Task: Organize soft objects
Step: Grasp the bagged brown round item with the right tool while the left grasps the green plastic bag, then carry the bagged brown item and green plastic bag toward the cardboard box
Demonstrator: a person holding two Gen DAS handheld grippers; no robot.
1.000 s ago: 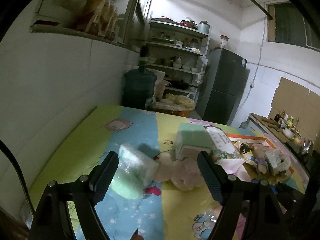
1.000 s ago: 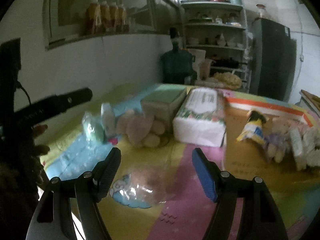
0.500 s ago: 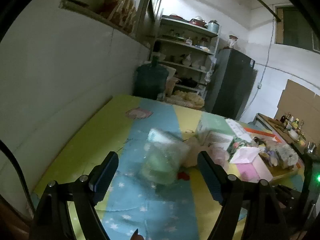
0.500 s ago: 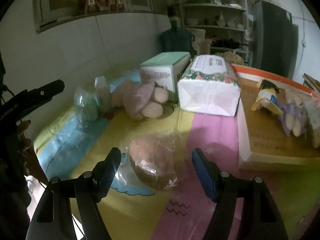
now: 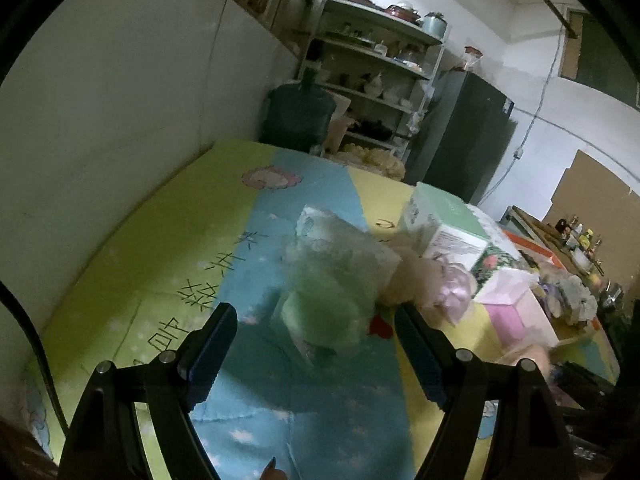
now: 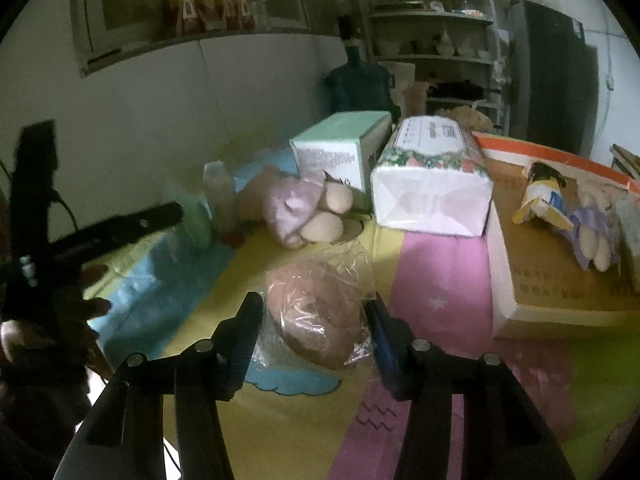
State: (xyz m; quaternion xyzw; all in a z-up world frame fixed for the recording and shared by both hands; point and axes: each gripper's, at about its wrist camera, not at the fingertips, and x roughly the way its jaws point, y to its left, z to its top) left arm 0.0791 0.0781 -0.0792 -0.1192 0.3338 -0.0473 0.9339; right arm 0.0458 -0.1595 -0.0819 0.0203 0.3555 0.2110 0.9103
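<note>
The right hand-held gripper (image 6: 314, 330) has just been closing, its jaws now flanking the bagged brown bun (image 6: 316, 312) on the bench (image 6: 440, 280) for lifting; the left hand-held gripper (image 5: 316, 344) gapes before the green bagged plush (image 5: 332, 292).

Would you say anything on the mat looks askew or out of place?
Yes: the plush toy lies toppled against the green box, and the yellow packet on the cardboard tray looks crumpled.

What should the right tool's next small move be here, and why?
Probably finish closing. The right tool has just been closing with the bagged brown soft item between its fingers, which sit at the wrap's sides; a firm grip isn't yet evident.
</note>
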